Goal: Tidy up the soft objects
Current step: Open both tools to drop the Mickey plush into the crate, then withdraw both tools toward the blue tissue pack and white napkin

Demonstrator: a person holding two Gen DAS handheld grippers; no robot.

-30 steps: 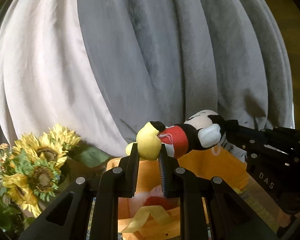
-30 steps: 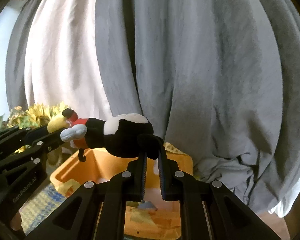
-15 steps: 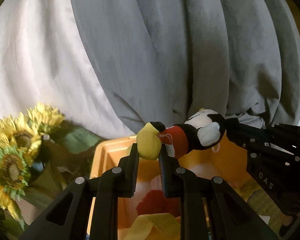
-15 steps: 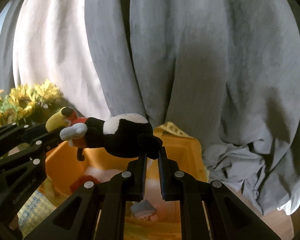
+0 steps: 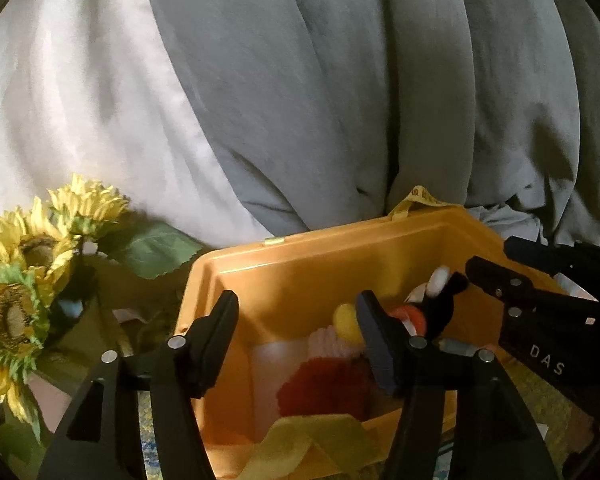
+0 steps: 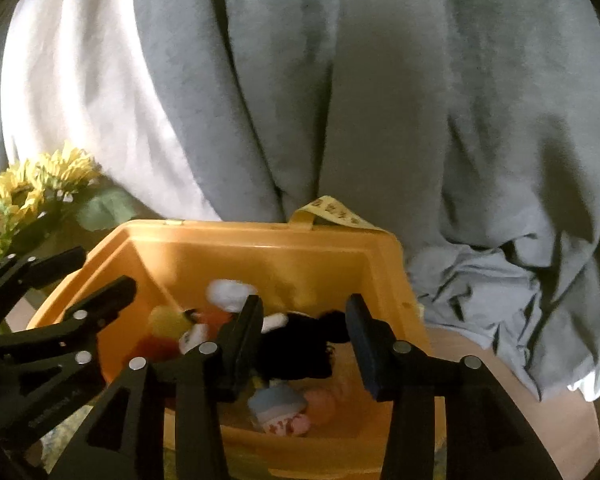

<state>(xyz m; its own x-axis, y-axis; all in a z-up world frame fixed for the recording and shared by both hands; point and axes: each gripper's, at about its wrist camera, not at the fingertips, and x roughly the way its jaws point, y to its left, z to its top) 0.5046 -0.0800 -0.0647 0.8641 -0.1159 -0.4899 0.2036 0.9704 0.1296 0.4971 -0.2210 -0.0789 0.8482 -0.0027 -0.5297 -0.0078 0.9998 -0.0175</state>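
The orange plastic bin [image 5: 300, 256] sits open in front of the grey curtain [image 5: 340, 100], and both tools hover over its mouth. The left gripper [image 5: 296, 320] has its tongs spread wide with nothing pinched between them; they have just been opening. The right gripper [image 6: 302, 320] is also parted, its tongs having just been opening too, and the pads touch nothing.

The mouse plush toy [image 6: 296, 340] is now down inside the bin, free of both tools. It lies across the middle, black head toward the right wall, red shorts and yellow shoe [image 6: 168, 320] toward the left wall, one white glove [image 6: 230, 294] up near the far wall. It is blurred, so I cannot tell whether it has settled.

Under and around it the bin holds other soft things: a dark red fuzzy piece [image 5: 324, 388] near the front wall, something pale pink [image 5: 332, 340] just behind that, and a small blue-and-white cupcake-like toy [image 6: 278, 408] with a pinkish thing [image 6: 324, 400] just beside it, toward the front right corner. A yellow ribbon [image 5: 312, 440] drapes over the near rim, and a yellow printed tag [image 6: 332, 210] sticks up from the far rim.

Outside the bin, off its left side, stands a bunch of artificial sunflowers [image 5: 28, 272].
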